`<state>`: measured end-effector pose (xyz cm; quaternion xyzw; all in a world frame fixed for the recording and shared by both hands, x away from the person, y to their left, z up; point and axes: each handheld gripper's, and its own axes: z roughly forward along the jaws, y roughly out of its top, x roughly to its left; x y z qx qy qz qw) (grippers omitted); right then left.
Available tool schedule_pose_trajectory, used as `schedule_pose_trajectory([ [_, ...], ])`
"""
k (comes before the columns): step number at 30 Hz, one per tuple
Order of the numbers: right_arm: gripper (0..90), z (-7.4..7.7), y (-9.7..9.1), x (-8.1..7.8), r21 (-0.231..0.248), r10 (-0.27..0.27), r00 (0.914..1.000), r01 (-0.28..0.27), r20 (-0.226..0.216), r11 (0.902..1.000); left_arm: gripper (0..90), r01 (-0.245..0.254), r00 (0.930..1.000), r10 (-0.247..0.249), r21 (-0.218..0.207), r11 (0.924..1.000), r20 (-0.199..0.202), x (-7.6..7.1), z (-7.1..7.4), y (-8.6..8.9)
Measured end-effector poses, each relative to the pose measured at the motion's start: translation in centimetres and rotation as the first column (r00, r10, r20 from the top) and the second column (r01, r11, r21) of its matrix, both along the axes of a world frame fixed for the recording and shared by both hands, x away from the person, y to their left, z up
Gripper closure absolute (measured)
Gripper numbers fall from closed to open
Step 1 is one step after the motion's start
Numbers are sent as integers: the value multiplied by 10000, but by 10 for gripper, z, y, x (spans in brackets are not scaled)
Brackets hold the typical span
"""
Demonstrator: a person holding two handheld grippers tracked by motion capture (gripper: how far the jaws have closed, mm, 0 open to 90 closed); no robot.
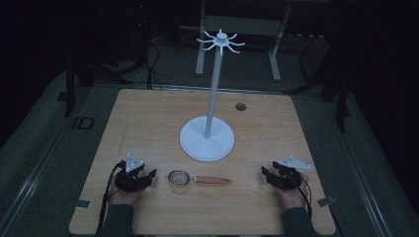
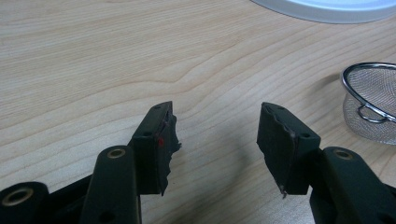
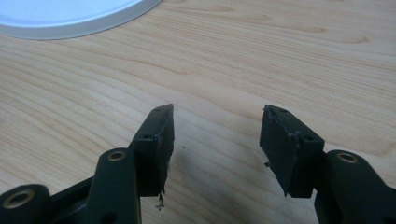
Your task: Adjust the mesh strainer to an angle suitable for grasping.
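Observation:
A small metal mesh strainer (image 1: 178,177) with a wooden handle (image 1: 213,180) lies on the wooden table (image 1: 148,118) near its front edge, handle pointing right. Its mesh bowl (image 2: 373,100) sits at the right edge of the left gripper view. My left gripper (image 1: 148,177) rests on the table just left of the strainer, open and holding nothing, as the left gripper view (image 2: 215,123) confirms. My right gripper (image 1: 267,174) rests to the right of the handle's end, also open with nothing between its jaws (image 3: 217,126).
A white stand (image 1: 207,138) with a round base, a tall pole and a crown of hooks (image 1: 221,41) rises mid-table behind the strainer. Its base rim (image 2: 327,9) (image 3: 70,21) lies ahead of both grippers. A dark round hole (image 1: 240,106) sits at the table's back.

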<state>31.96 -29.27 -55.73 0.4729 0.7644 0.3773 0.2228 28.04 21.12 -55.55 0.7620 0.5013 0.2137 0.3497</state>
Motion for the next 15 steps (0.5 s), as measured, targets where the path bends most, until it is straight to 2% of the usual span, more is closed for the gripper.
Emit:
schedule_pose_trajectory([
  [2,444,0,-2,0,106,7,10000,-7,-17,9999,463,24,10000,-24,14,10000,-16,0,0,0],
  [15,442,0,-3,0,43,-96,10000,96,-19,9999,463,404,9992,-404,-116,9991,5,-3,8,-5],
])
